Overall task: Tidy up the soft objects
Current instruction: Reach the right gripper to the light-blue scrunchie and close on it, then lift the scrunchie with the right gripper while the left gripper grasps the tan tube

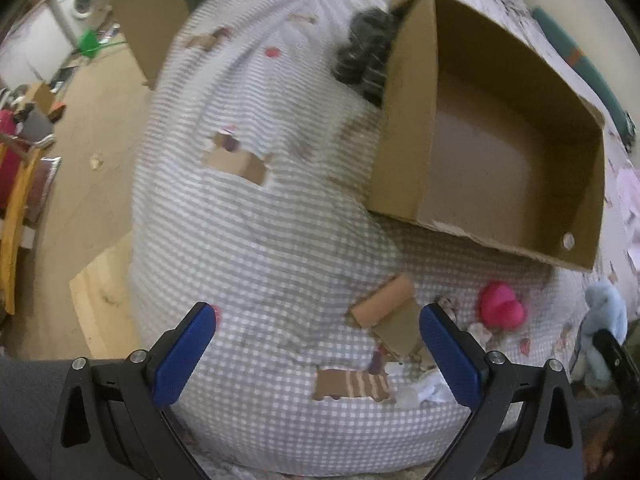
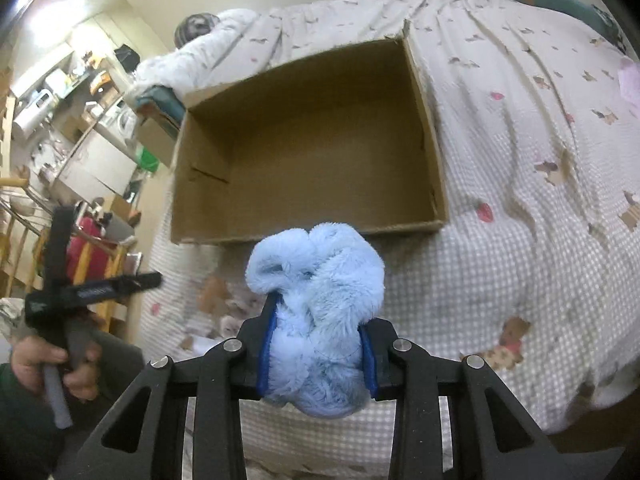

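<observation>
Left wrist view first: left gripper (image 1: 316, 344) hanging wide open over the checked bedspread (image 1: 260, 240), nothing between the blue pads (image 1: 184, 356), just printed patches on the fabric underneath. Cardboard box (image 1: 408, 128) up and to the right on the bed, looks empty inside. Pink heart plush (image 1: 500, 308) lying on the bedspread just below the box's near corner, still waiting its turn. Something dark and fuzzy (image 1: 364, 52) tucked behind the box's far side, can't tell what exactly. Bit of light blue fluff at the right edge. Over to the right wrist view: right gripper (image 2: 316, 344) clamped on a light blue plush toy (image 2: 316, 300), fur bulging out above and below the pads, off the bedspread and in front of the box's near wall. Same box straight ahead, open top, nothing in it. So, mid-carry by the looks of it. Next probably calls for clearing that near wall, getting over the opening, then letting go. Soft fluff could snag on a pad on release, worth watching.
</observation>
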A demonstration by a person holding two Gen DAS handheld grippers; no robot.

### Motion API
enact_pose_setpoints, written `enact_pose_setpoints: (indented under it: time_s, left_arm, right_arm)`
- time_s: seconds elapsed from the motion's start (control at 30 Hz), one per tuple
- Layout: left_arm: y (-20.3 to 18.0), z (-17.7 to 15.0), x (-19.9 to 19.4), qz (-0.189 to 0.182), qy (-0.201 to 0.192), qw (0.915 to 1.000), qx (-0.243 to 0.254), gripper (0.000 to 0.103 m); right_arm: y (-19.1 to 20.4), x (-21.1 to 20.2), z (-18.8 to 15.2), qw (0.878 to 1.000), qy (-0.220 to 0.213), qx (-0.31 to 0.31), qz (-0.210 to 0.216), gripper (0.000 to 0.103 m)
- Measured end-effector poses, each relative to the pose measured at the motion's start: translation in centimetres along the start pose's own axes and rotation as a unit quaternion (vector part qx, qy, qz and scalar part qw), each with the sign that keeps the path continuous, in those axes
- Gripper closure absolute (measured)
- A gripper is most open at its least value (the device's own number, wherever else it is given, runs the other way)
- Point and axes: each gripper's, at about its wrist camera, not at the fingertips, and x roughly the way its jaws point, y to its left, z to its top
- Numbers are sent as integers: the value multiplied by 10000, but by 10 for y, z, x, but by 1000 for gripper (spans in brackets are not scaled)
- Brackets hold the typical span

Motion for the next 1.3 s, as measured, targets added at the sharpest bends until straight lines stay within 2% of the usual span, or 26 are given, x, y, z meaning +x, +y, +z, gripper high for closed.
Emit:
enact_pose_setpoints:
  time_s: [0.13, 0.17, 0.27, 0.3, 0.33, 0.4, 0.47, 0.6, 0.63, 0.8, 1.17, 1.3]
  left_arm:
    - [-15, 3, 19, -162, 250, 9992, 263, 32]
    - [-18, 4, 25, -192, 324, 9988, 315, 33]
    - [-27, 5, 41, -202, 501, 9976, 441, 38]
    - [-29, 5, 45, -193, 549, 9971, 491, 45]
    - [-33, 4, 51, -150, 627, 9963, 567, 49]
    - [-37, 4, 60, -59, 708, 9953, 660, 49]
    - [-40, 4, 69, 11, 712, 9949, 719, 56]
    - [-51, 4, 77, -156, 685, 9930, 948, 91]
    - [-52, 3, 76, -204, 656, 9929, 973, 94]
    - [-46, 5, 61, -495, 443, 9953, 709, 98]
    - [-11, 5, 23, -28, -222, 9994, 261, 98]
    - [-2, 2, 7, -8, -410, 9990, 150, 98]
  right_arm:
    - [-1, 9, 4, 9998, 146, 109, 63, 67]
    - [-2, 10, -4, 9998, 152, 122, 76, 67]
    - [-3, -1, -1, 9997, 159, 159, 97, 67]
    - [-1, -7, -1, 9996, 165, 195, 111, 67]
    - [-1, -7, -2, 9995, 178, 230, 122, 67]
    - [-3, -8, -6, 9993, 206, 285, 117, 67]
    - [-4, -9, -6, 9992, 227, 297, 109, 67]
    - [-4, -10, -5, 9991, 231, 310, 166, 67]
    - [-5, -10, -4, 9991, 231, 314, 167, 67]
    - [-7, -8, -3, 9990, 254, 329, 154, 67]
    - [-1, -3, -3, 9994, 278, 208, 44, 66]
    - [0, -4, -4, 9995, 258, 196, -4, 66]
